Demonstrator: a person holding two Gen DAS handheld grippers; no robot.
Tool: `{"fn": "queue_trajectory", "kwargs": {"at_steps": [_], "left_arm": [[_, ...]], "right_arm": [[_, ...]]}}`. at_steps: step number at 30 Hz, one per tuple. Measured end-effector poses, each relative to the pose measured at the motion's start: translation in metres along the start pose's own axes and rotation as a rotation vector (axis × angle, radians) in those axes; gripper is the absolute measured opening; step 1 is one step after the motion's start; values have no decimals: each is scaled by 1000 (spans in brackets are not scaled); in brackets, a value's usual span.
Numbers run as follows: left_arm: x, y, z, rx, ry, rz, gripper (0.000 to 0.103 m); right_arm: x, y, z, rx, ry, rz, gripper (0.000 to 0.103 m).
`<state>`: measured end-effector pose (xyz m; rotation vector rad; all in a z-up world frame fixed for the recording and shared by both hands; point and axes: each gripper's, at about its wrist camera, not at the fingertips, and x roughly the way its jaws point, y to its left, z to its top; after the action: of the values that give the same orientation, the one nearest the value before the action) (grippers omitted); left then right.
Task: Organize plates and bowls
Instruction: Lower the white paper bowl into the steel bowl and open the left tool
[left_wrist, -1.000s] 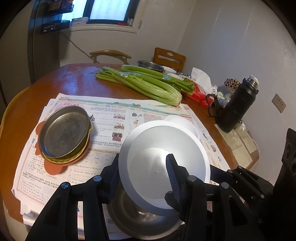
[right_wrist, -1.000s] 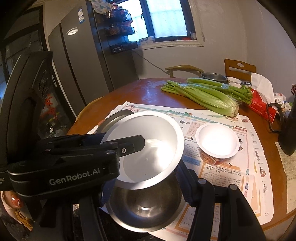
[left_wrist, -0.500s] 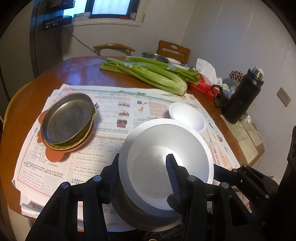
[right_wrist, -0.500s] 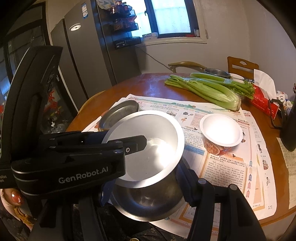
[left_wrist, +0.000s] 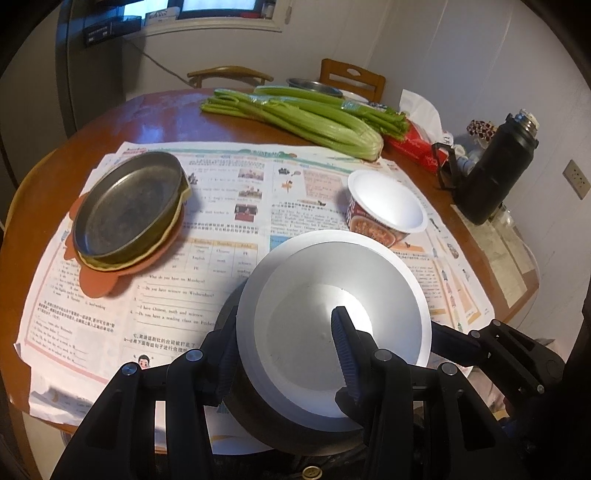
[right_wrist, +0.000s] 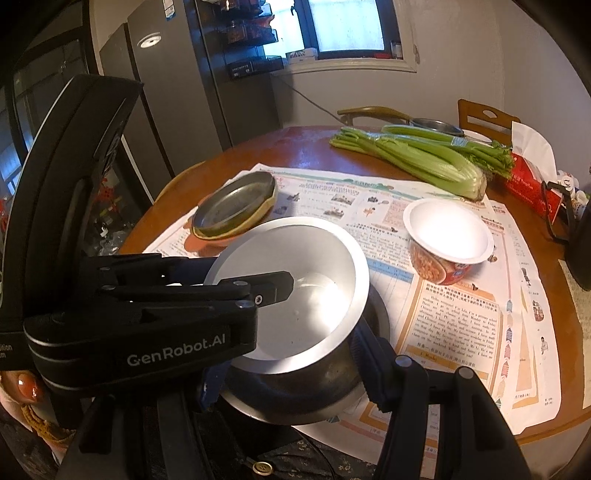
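Bowls first: the upper steel bowl sits tilted, partly inside a lower steel bowl, at the near edge of the tabletop, over the newspaper.

- Left claw: clamped on the upper bowl's rim, one finger inside, one outside.
- Right claw: closed on the same stack from the other side; its left finger is hidden behind the other tool, so you can't tell for sure which bowl's wall it pinches.
- Elsewhere: metal plate on a yellow and an orange plate, left; paper noodle cup just beyond the bowls; celery and black flask farther back.

Risks, as judgement:
- Upper bowl is cocked. Let go now and it may rock, clang, or slide out of the lower one.
- Two claws on one stack: pull them unevenly and you twist the rim out of a grip; smooth steel gives little hold.
- Stack hangs near the table edge. A slip toward you drops it off.
- Swing forward carelessly and you tip the light cup.
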<state>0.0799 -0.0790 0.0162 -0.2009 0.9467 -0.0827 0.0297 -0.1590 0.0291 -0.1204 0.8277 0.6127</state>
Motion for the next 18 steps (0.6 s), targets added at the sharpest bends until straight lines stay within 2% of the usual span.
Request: {"fn": "queue_trajectory", "kwargs": {"at_steps": [8,18], "left_arm": [[14,2,-2,3,37,9,49],[22,7,-4,-6,55,16,49]], "right_arm": [[10,2,-5,-19,16,-43,61],[18,0,-8,-15,30,-50,61]]}}
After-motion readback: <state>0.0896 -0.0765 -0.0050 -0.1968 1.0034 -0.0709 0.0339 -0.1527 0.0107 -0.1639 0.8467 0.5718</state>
